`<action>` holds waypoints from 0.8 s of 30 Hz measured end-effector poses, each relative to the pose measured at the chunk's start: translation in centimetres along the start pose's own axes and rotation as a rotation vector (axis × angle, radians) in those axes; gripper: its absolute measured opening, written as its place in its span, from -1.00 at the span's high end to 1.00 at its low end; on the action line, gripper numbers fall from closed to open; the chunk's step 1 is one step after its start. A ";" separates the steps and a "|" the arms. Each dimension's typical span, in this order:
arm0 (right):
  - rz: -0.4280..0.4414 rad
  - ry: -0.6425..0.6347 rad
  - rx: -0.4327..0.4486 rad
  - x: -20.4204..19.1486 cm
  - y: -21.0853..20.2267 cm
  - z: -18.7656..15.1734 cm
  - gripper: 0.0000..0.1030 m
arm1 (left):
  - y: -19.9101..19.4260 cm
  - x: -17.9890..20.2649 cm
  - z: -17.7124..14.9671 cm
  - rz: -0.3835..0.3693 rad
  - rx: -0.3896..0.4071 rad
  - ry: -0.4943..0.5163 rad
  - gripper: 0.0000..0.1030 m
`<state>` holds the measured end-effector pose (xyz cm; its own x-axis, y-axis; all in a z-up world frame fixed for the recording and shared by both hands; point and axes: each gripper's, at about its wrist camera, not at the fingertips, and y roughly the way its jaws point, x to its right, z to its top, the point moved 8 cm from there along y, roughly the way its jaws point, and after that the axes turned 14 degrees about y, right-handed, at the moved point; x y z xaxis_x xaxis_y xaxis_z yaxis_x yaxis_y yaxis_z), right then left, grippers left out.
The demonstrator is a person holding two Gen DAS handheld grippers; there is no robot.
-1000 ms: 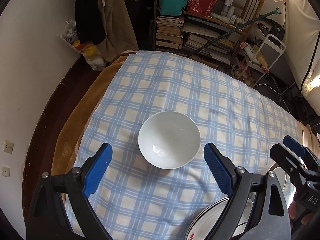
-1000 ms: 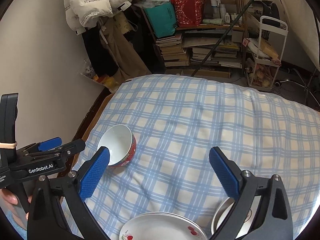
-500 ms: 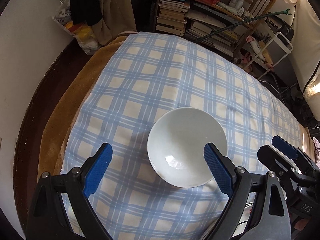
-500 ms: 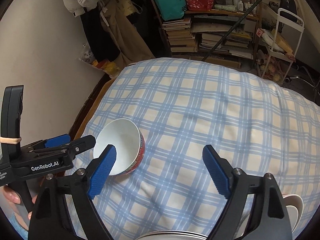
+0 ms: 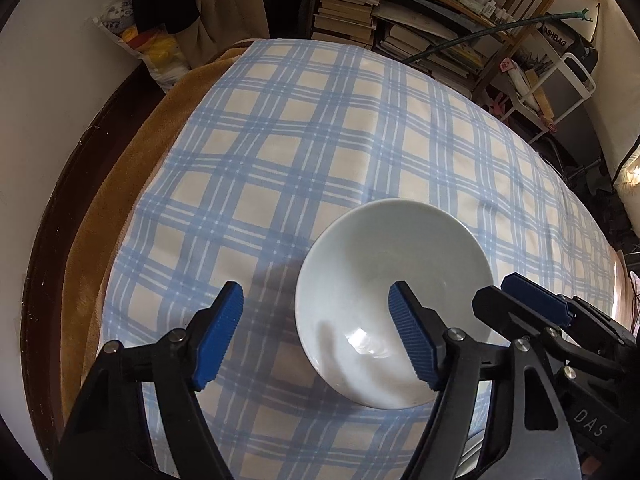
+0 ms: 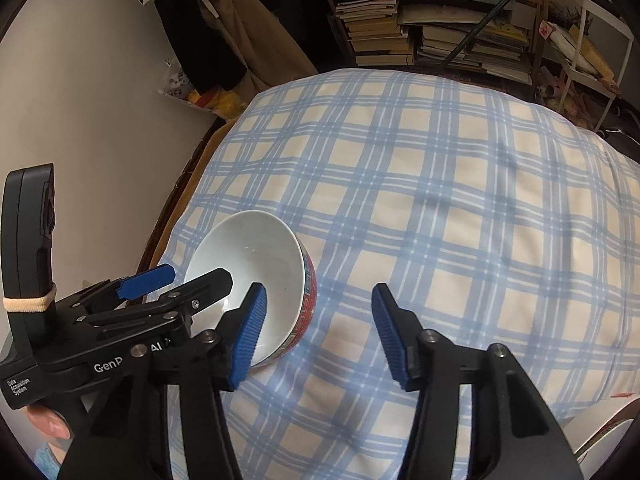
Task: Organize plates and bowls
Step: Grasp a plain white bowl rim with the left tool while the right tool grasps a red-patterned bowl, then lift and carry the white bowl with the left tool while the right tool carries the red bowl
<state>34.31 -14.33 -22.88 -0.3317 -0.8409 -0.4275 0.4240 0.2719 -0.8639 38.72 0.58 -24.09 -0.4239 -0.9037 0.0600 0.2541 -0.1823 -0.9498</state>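
Note:
One bowl (image 5: 384, 264), white inside and red outside (image 6: 256, 256), sits on the blue-checked cloth (image 5: 320, 140) near its left edge. My left gripper (image 5: 316, 340) straddles the bowl's left rim, one finger inside and one outside; its jaws are closing and the pads stand clear of the rim. My right gripper (image 6: 318, 334) straddles the right rim the same way, its jaws closing with the pads off the rim. Each view shows the other gripper: the right gripper (image 5: 492, 292) at the bowl's right side, the left gripper (image 6: 200, 274) at its left.
Plates (image 6: 600, 428) lie at the near right corner. A brown blanket (image 5: 120, 200) and a dark wooden edge run along the cloth's left side by the wall. Stacked books (image 6: 384, 28) and a white trolley (image 6: 592, 40) stand beyond the far edge. A hand (image 6: 44, 420) holds the left gripper.
Both grippers came down and in toward the bowl, which now looks larger. Both pairs of jaws have narrowed, and each now has one finger inside the bowl.

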 end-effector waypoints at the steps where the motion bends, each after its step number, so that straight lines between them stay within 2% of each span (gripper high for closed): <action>1: -0.001 0.000 -0.006 0.0 0.2 -0.1 0.26 | 0.3 0.0 -0.1 0.004 -0.005 -0.002 -0.25; 2: -0.005 -0.001 -0.014 0.0 0.4 -0.1 0.33 | 0.5 0.0 -0.2 0.005 -0.012 -0.003 -0.15; 4: -0.008 0.005 -0.026 0.0 0.7 -0.3 0.53 | 0.9 0.0 -0.5 -0.004 -0.029 -0.014 0.32; 7: -0.005 0.013 -0.030 0.1 1.0 -0.5 0.68 | 1.3 0.0 -0.8 -0.028 -0.034 -0.046 0.62; 9: -0.016 0.000 -0.037 0.0 1.3 -0.8 0.74 | 1.4 0.3 -0.9 -0.063 -0.036 -0.058 0.72; 13: -0.042 -0.028 -0.035 0.1 1.6 -1.4 0.79 | 1.0 0.5 -0.8 -0.047 -0.037 -0.054 0.80; 21: -0.042 -0.017 0.005 0.7 -0.6 -1.6 0.82 | -0.9 2.4 -0.5 0.001 -0.021 0.004 0.79; 24: -0.047 -0.011 0.032 1.1 -2.0 -1.2 0.82 | -1.8 3.5 -0.3 -0.016 -0.009 0.018 0.80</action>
<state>32.04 -15.23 -21.93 -0.3427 -0.8576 -0.3836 0.4347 0.2172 -0.8740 36.47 -2.12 -22.23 -0.4435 -0.8935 0.0699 0.2391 -0.1931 -0.9516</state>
